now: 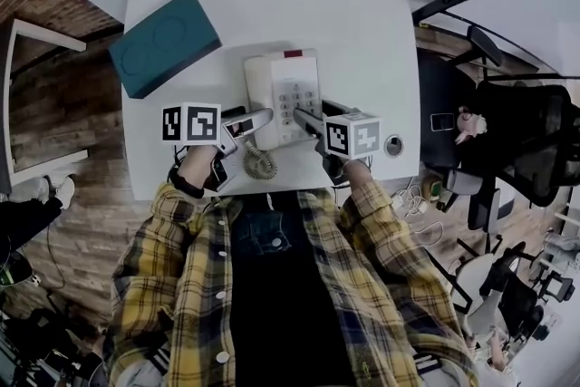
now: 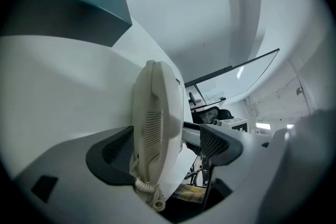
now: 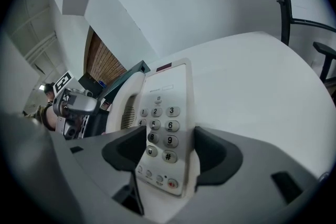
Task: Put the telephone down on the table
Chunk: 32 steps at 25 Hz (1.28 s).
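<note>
A white push-button telephone (image 1: 283, 97) is near the front middle of the white table (image 1: 362, 23), its coiled cord (image 1: 260, 164) by the near edge. My left gripper (image 1: 246, 128) straddles the handset side (image 2: 156, 134). The phone lies against the left-hand jaw, and a narrow gap shows before the other jaw, so it stands open. My right gripper (image 1: 308, 120) is shut on the keypad side (image 3: 164, 139), with a jaw pressed against each side of the body. Whether the phone's underside rests on the table is hidden.
A teal box (image 1: 163, 43) lies on the table's far left corner and appears again as the teal box (image 2: 73, 2) in the left gripper view. A round grommet (image 1: 392, 145) sits in the tabletop right of my right gripper. Office chairs (image 1: 521, 140) stand to the right.
</note>
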Available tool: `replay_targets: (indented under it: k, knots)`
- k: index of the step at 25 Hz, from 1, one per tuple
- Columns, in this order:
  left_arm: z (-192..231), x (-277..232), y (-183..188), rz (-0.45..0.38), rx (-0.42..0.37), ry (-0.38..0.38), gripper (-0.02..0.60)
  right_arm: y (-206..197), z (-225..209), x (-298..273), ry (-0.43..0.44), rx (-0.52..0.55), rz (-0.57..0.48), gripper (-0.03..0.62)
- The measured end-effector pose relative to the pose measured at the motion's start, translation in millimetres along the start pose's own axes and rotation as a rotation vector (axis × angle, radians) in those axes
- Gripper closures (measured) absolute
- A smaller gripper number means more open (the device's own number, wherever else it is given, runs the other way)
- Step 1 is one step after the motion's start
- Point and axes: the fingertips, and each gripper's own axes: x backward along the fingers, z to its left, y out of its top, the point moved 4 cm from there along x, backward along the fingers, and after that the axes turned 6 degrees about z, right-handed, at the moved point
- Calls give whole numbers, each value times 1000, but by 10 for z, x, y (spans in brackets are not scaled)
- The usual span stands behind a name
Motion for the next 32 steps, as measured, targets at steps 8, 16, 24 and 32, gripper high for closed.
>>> replay_targets:
  k: [8,16,24,32]
  knots:
    - [-187,133,85,-65,-73,-9,178,156,106,185,-50,60,-73,299]
    - [-378,321,191,-138,-131,-21,178,422,385,350,-26,138,-158,299]
    - [-685,546,381,-262,-212,-64,178,774,757,602,38,208,-271,299]
    - [-1116,880,585,-428,-363,-71,186,1141,1117,1051,98,315,-414,299]
